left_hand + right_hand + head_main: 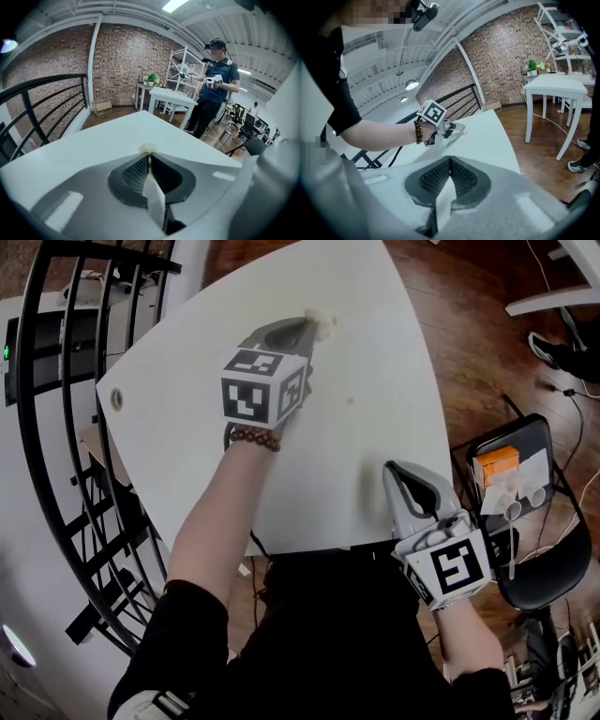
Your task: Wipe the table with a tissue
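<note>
The white table (pixel 375 315) fills the middle of the head view. My left gripper (pixel 309 327) reaches over its far part, shut on a small cream tissue wad (pixel 324 326) that sticks out past the tips. In the left gripper view the tissue (pixel 149 149) shows as a small lump at the closed jaw tips (pixel 149 154), just above the tabletop (pixel 108 136). My right gripper (pixel 391 469) hangs near the table's front edge, shut with nothing in it (pixel 450 160). The right gripper view shows the left gripper (pixel 449 127) and its tissue (pixel 465 131) farther out over the table. A faint spot (pixel 352 399) marks the tabletop between the two grippers.
A black curved railing (pixel 56 427) runs along the left. At the right a black chair (pixel 539 521) holds an orange box (pixel 497 465) and small cups. A person (pixel 213 89) stands beyond the table by another white table (pixel 173 98). A round grommet (pixel 116 397) sits at the table's left edge.
</note>
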A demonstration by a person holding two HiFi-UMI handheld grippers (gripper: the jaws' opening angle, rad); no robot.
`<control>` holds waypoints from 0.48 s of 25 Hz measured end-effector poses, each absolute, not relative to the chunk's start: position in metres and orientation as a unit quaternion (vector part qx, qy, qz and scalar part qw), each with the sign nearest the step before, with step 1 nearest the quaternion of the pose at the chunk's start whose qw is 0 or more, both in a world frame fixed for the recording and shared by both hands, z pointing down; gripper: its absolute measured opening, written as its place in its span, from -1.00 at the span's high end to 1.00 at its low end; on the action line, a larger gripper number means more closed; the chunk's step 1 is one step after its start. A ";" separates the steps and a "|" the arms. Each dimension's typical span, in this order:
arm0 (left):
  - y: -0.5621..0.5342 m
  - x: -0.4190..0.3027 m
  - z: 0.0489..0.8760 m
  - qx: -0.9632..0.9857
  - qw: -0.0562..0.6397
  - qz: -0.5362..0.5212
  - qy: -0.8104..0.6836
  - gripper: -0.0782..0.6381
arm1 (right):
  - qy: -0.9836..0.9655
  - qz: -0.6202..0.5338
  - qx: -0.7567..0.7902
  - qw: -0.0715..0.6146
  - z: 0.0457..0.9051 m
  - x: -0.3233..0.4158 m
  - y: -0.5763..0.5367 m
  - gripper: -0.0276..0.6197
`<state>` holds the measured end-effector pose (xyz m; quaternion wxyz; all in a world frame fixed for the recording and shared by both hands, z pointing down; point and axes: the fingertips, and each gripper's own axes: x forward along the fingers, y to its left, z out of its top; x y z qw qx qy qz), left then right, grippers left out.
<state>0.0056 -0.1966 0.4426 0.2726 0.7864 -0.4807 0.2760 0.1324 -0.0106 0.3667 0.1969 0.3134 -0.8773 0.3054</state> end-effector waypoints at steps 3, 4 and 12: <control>-0.197 0.010 0.450 0.784 0.276 0.289 -0.475 0.69 | -0.875 0.308 0.319 0.196 0.368 0.139 -0.013 0.95; -0.197 0.012 0.452 0.782 0.277 0.293 -0.475 0.69 | -0.874 0.309 0.321 0.196 0.369 0.141 -0.014 0.95; -0.204 0.022 0.458 0.783 0.272 0.309 -0.466 0.69 | -0.869 0.315 0.329 0.194 0.373 0.149 -0.016 0.94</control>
